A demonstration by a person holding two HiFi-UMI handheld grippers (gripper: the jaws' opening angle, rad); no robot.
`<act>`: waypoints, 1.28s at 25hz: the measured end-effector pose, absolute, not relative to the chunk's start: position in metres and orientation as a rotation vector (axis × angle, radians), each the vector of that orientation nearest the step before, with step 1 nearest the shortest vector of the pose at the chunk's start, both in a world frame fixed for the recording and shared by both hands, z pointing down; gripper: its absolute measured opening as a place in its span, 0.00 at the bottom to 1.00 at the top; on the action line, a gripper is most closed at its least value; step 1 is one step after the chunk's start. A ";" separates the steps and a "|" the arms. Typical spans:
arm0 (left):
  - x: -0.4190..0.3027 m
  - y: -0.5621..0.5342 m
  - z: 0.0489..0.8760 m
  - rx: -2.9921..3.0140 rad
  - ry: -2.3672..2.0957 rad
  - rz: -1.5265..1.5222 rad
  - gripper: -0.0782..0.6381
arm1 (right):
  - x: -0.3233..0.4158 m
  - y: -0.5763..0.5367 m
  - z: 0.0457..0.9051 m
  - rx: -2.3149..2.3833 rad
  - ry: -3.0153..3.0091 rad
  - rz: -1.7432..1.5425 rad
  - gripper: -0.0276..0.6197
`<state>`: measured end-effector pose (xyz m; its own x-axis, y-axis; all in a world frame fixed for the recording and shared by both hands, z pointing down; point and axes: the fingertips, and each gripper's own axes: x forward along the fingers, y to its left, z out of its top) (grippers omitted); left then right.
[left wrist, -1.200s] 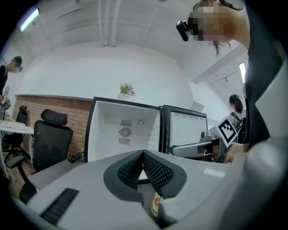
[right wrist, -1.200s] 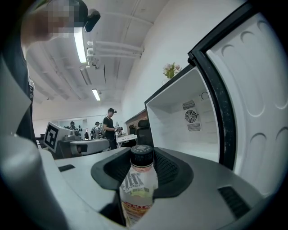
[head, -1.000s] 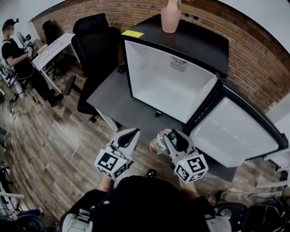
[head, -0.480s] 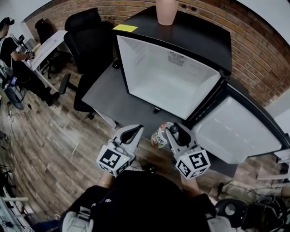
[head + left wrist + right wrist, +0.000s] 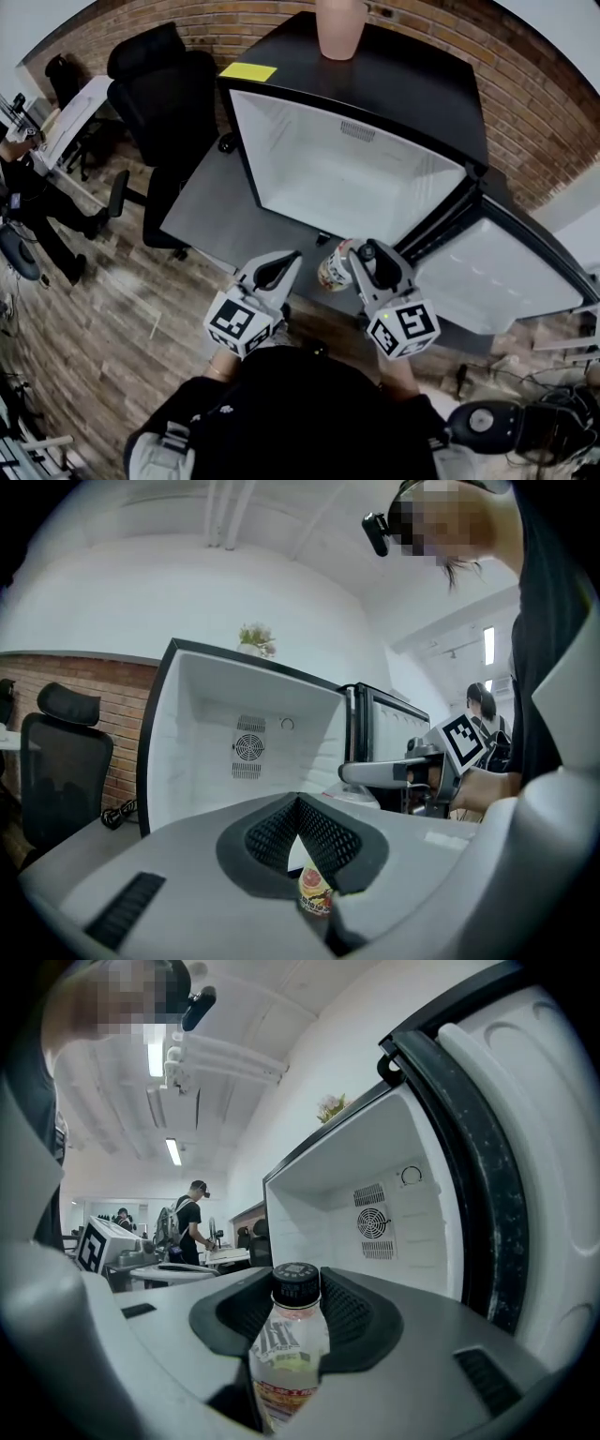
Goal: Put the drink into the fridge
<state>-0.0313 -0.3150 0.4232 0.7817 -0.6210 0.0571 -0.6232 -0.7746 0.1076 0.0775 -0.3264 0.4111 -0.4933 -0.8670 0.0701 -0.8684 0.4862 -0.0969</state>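
Note:
The drink [image 5: 335,266], a clear bottle with a black cap and a printed label, is gripped in my right gripper [image 5: 351,257], just in front of the open fridge [image 5: 347,178]. In the right gripper view the bottle [image 5: 289,1344] stands upright between the pads, which press on it, and the white fridge interior [image 5: 375,1227] lies ahead. My left gripper [image 5: 285,260] hovers beside it on the left, shut and empty. In the left gripper view the closed jaws [image 5: 298,803] leave a slit through which the bottle's label [image 5: 316,892] shows. The fridge holds nothing.
The fridge door [image 5: 497,272] swings open to the right. A pink vase [image 5: 339,28] and a yellow note [image 5: 248,71] sit on the fridge top. A black office chair [image 5: 159,84] stands at the left beside the grey platform [image 5: 211,211]. A person [image 5: 28,187] stands far left.
Both grippers have moved forward toward the open fridge, the right one carrying the bottle. The fridge now sits nearer in the head view.

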 end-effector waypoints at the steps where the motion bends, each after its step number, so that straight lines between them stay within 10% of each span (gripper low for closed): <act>1: -0.033 -0.321 0.422 2.855 -0.990 0.029 0.10 | 0.076 -0.333 0.410 1.585 -2.691 0.182 0.27; 32: -0.081 -0.438 0.429 2.872 -0.906 0.010 0.10 | 0.083 -0.496 0.407 1.824 -2.419 0.100 0.27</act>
<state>-0.0813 -0.4385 0.4291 0.8196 -0.5712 0.0450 -0.5720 -0.8112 0.1217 0.0829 -0.4961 0.4073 -0.2719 -0.9539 0.1273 -0.9611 0.2758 0.0137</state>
